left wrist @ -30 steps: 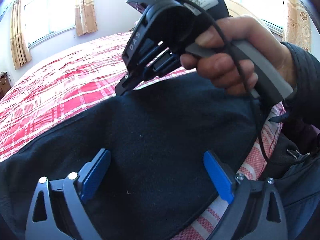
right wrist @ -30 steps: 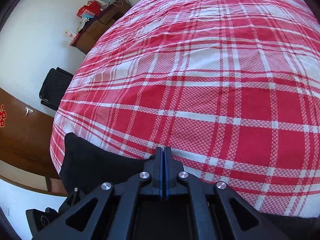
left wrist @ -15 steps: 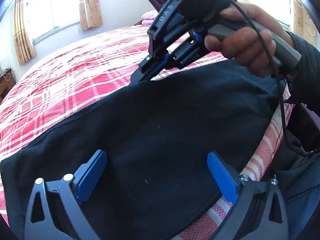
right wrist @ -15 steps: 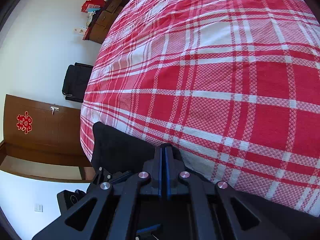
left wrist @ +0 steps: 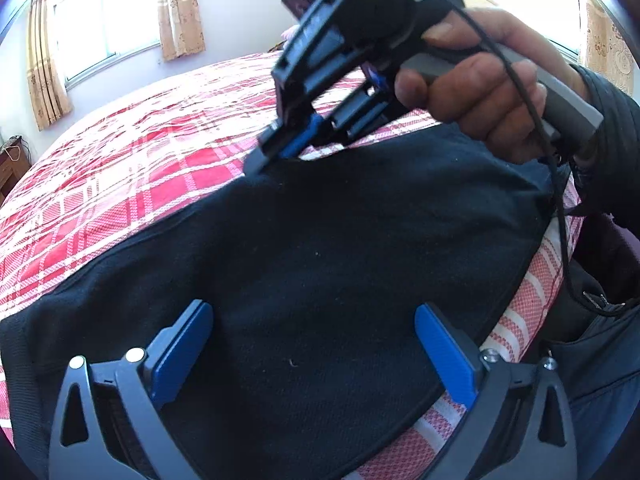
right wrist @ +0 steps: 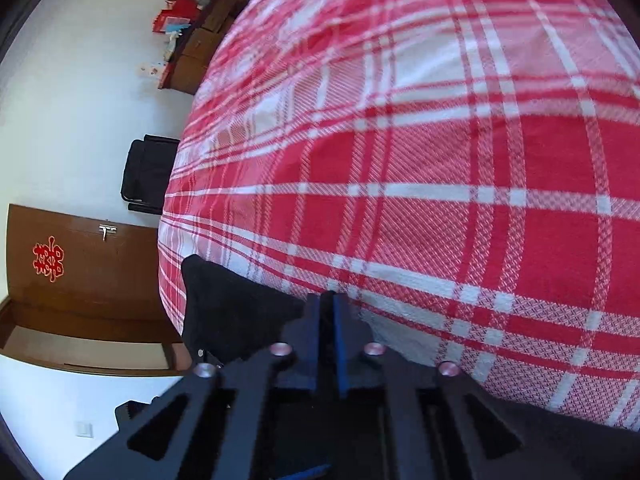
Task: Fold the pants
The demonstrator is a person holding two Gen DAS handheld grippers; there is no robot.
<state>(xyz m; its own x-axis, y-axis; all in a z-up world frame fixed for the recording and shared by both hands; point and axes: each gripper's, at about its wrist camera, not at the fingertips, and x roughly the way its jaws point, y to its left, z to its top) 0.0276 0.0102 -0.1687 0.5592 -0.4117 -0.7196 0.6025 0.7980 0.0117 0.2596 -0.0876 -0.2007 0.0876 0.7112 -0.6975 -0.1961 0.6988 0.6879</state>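
Observation:
Black pants [left wrist: 328, 264] lie spread on a bed with a red and white checked cover [left wrist: 132, 168]. My left gripper [left wrist: 316, 344] is open, its blue pads [left wrist: 182, 344] hovering just over the near part of the pants, holding nothing. My right gripper [left wrist: 276, 150], held in a hand, is shut on the far edge of the pants and lifts it off the bed. In the right wrist view the right gripper [right wrist: 328, 308] has its jaws pressed together, with black cloth [right wrist: 232, 316] hanging to its left.
Curtained windows [left wrist: 108, 32] stand beyond the bed. In the right wrist view, a brown door [right wrist: 80, 272], a black chair [right wrist: 148, 172] and a cluttered cabinet [right wrist: 196, 56] lie past the bed's edge. The person's dark jacket [left wrist: 600, 360] is at the near right.
The right gripper has risen and moved right with the pants' edge, lifting more cloth off the bed. The left gripper has stayed open over the pants.

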